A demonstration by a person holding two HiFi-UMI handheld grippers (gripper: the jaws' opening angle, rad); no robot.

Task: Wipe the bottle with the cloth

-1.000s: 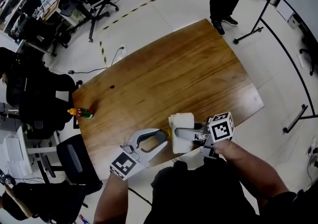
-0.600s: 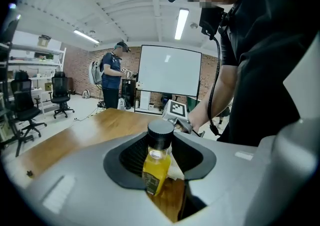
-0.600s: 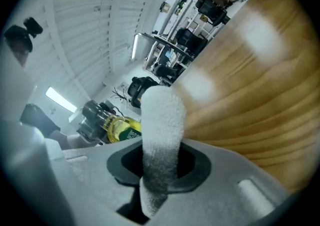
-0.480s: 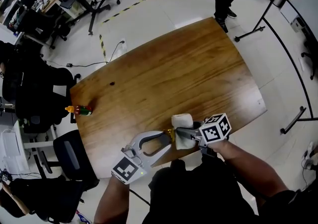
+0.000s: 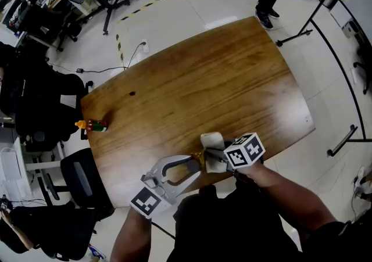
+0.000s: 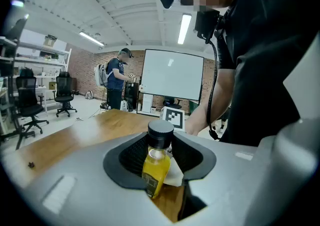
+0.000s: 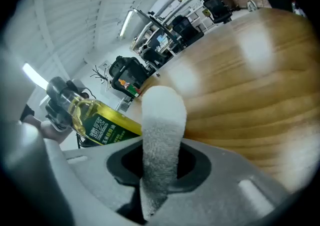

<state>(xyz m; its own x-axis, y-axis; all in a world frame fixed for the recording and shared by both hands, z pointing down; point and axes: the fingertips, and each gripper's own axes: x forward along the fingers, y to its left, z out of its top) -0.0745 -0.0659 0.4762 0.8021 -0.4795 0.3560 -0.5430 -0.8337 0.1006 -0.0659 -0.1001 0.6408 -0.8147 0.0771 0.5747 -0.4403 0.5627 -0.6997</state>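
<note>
Your left gripper (image 6: 160, 157), jaws half-spread, clamps bottle (image 6: 156, 162) upright, cap above fingers. Your right gripper (image 7: 161, 170) pinches cloth (image 7: 161, 135) tight. Bottle lies just left of its fingers, neck slanting up-left, over table (image 5: 221, 81) edge.

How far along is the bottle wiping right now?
Done: the left tongs grip the bottle, and the right tongs grip the cloth. In hand: the cloth sits against the bottle's side, so wiping looks under way. Left: the rest of the bottle; how much is already wiped does not show.
</note>
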